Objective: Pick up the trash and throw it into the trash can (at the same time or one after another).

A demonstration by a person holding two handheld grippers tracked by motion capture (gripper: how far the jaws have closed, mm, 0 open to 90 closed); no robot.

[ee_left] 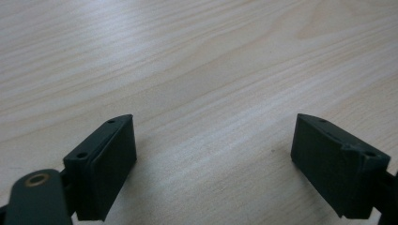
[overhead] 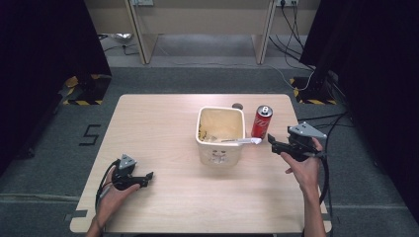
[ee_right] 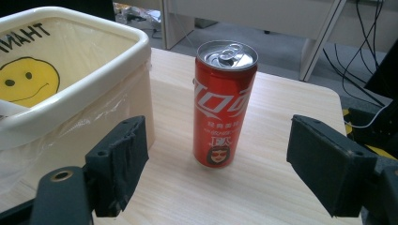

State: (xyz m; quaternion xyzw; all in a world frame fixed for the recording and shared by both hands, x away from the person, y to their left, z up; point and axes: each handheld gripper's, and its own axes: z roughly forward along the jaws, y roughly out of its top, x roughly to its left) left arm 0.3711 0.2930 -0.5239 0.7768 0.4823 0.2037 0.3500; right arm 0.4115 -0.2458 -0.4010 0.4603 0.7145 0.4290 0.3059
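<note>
I have a wooden table (overhead: 163, 128) under me, with a cream bin (overhead: 221, 134) near its middle, lined with a plastic bag (smiley face printed inside); I see a white strip across its rim and little else in it. Just right of the bin stands a red can (ee_right: 224, 103), upright and unopened, probably full, heavy and slippery; I'd grip its middle. My right gripper (ee_right: 216, 164) faces it, jaws wide. My left gripper (ee_left: 213, 164) hovers spread over bare wood.
</note>
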